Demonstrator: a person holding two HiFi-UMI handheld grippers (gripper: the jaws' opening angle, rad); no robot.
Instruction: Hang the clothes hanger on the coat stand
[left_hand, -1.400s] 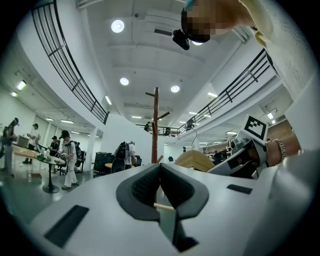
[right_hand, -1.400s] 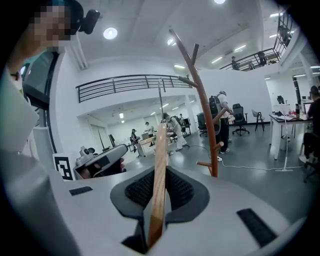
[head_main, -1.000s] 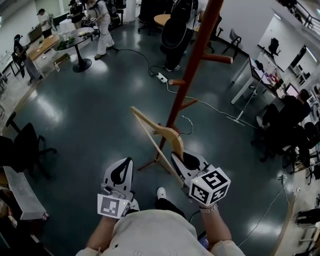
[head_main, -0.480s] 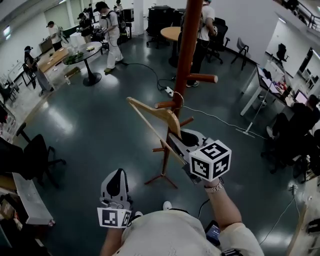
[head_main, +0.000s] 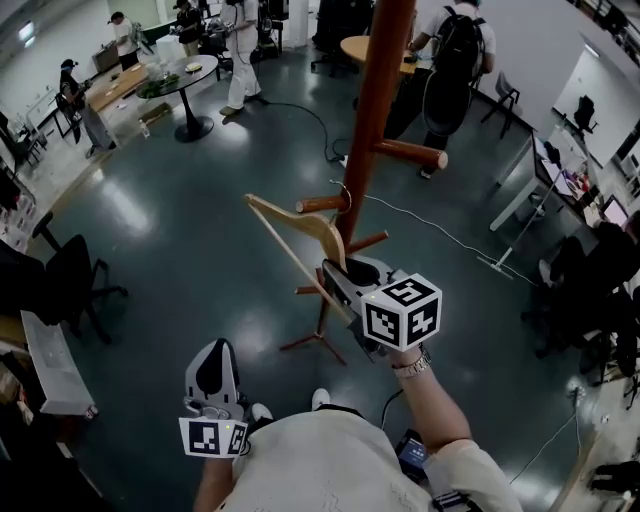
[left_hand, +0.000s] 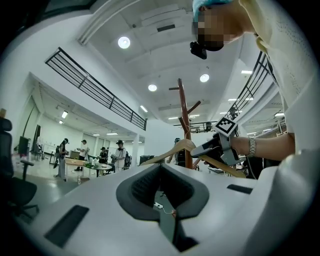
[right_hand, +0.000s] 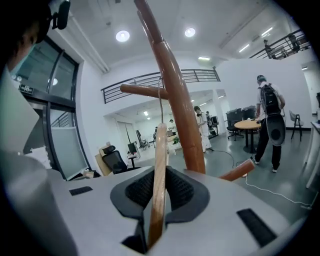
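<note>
Right gripper view: right gripper (right_hand: 156, 200) pinches the wooden hanger (right_hand: 159, 160) near its neck, probably light and stiff, beside the coat stand (right_hand: 182, 120); left gripper (left_hand: 167, 212) sits closed, empty.

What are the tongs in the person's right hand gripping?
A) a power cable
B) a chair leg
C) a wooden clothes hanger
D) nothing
C: the right tongs are closed on the wooden clothes hanger, which runs up between their jaws, close beside the coat stand.
</note>
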